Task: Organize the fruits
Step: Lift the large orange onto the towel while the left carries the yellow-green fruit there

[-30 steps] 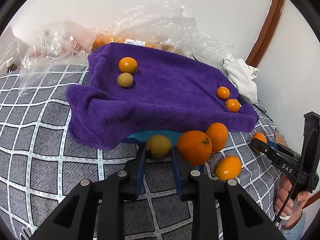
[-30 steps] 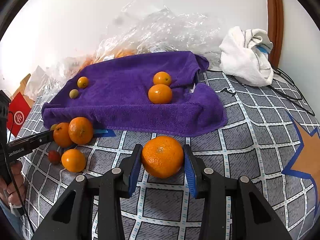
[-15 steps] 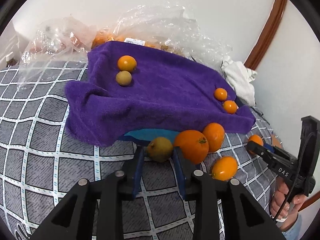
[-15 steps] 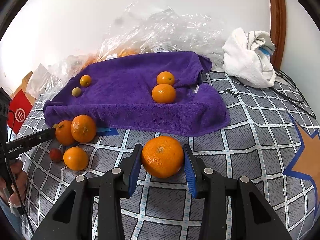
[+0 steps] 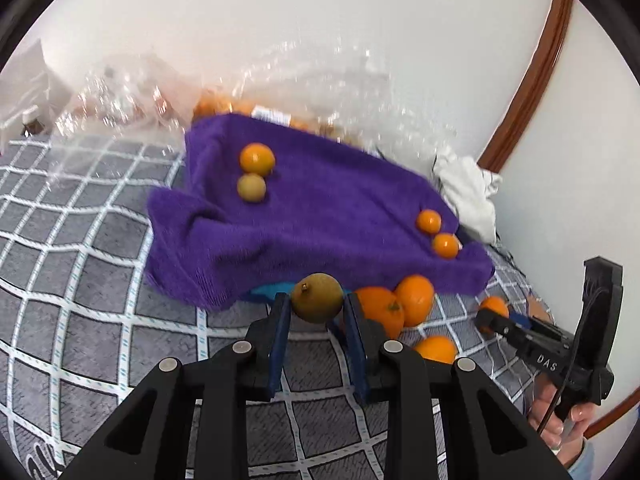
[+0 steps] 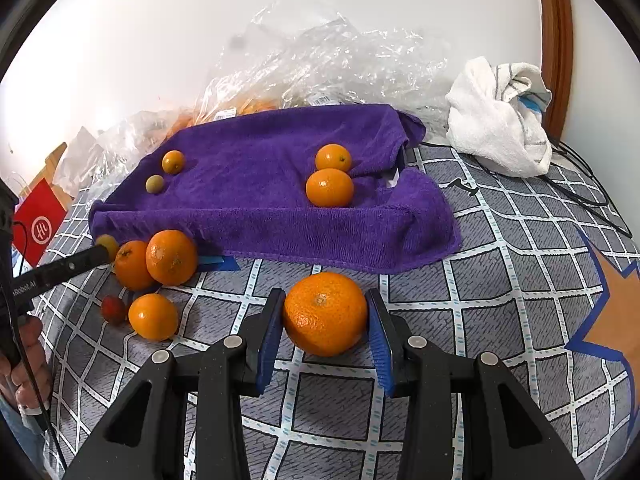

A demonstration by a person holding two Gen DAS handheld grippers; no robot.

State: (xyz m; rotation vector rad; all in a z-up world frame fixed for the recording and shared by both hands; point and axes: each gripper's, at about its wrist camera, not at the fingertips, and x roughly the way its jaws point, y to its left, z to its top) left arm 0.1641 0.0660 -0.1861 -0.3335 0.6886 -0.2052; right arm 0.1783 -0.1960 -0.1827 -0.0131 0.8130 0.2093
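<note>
My left gripper (image 5: 316, 314) pinches a small round olive-brown fruit (image 5: 317, 297) between its blue ribbed pads; whether the fruit is clear of the bedding or resting on it, I cannot tell, since the fingers hide its underside. The left wrist view is smeared, so the crinkled clear plastic bags (image 5: 168, 96) along the far wall are mostly glare, with only a blur of orange inside. My right gripper (image 6: 325, 330) clamps a large dimpled orange (image 6: 325, 313) on both sides, near the front edge of the fluffy purple towel (image 6: 260, 184); its base is also out of sight.

The towel is draped over something boxy I cannot see, except a bit of blue at its near hem. On the towel's far left lie a small orange fruit (image 6: 173, 161) and a dull olive ball (image 6: 154, 183), touching or nearly so; towards its right sit two glossy tangerines (image 6: 330, 176), pressed together.

On the grey grid-patterned quilt (image 6: 500, 272), left of my held orange, two oranges (image 6: 158, 258) lean on each other at the towel's hem, with one loose orange (image 6: 153, 317) and a small red fruit (image 6: 113, 309) nearer. A crumpled white cloth (image 6: 498, 120) sits at the far right beside trailing black cables.

The quilt to the right of the towel lies open, and the towel's middle is bare.
</note>
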